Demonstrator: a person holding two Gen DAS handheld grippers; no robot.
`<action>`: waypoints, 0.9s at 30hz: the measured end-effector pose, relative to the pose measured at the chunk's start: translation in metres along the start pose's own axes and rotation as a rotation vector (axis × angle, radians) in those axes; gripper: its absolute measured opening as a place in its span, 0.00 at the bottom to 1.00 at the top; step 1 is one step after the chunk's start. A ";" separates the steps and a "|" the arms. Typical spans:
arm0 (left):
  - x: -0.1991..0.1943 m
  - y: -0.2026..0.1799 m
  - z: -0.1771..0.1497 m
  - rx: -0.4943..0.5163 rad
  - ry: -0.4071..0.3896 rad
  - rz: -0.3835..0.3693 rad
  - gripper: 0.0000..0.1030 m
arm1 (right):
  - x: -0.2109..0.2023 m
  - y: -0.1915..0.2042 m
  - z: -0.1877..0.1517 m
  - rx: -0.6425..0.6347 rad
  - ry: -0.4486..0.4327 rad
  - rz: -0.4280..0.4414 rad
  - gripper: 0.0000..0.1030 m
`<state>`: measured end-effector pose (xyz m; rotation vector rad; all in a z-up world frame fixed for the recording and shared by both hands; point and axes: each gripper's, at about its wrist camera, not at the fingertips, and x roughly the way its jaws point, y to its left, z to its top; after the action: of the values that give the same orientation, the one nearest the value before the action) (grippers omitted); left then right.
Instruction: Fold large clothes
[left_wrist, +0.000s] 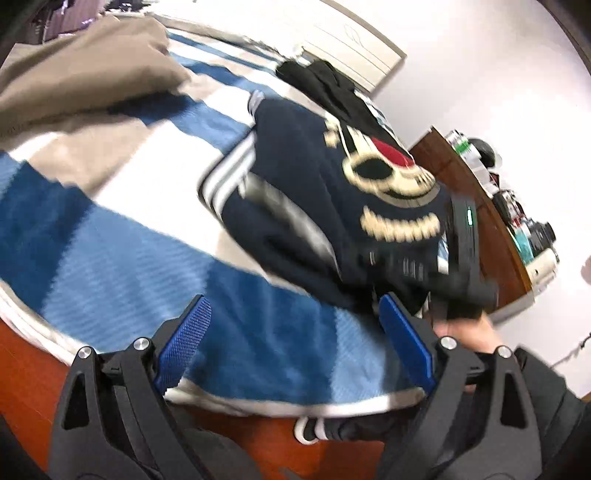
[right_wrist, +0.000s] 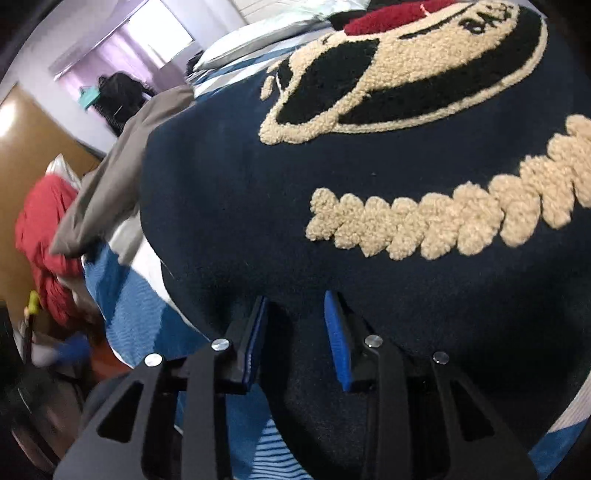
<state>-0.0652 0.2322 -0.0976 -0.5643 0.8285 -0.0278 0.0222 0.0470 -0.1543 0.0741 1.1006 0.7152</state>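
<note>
navy sweater (right_wrist: 240, 206) – cream fleecy patch | left fingers (left_wrist: 295, 339) wide, empty | right fingers (right_wrist: 295, 332) half-open – unpinched

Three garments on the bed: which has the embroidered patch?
The navy sweater, the one with white sleeve stripes and a cream, black and red fleecy emblem. The tan garment and the black garment farther back look plain.

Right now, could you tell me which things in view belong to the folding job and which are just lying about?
Job:
navy sweater
left gripper, open, empty
right gripper, jaws over the sweater's edge

Lying about:
striped blanket
grey-brown garment
black clothing
red garment
cluttered wooden desk
</note>
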 end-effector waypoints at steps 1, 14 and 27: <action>-0.002 0.003 0.012 0.010 -0.015 0.007 0.87 | -0.005 -0.002 0.001 0.008 -0.013 0.025 0.34; 0.100 0.025 0.177 0.252 0.097 -0.069 0.87 | -0.154 -0.077 0.014 0.028 -0.365 0.043 0.93; 0.217 0.059 0.187 0.268 0.346 -0.176 0.93 | -0.070 -0.197 0.042 0.293 -0.257 0.121 0.93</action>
<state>0.2034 0.3177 -0.1752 -0.3810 1.0889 -0.4011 0.1361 -0.1336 -0.1567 0.4738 0.9516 0.6275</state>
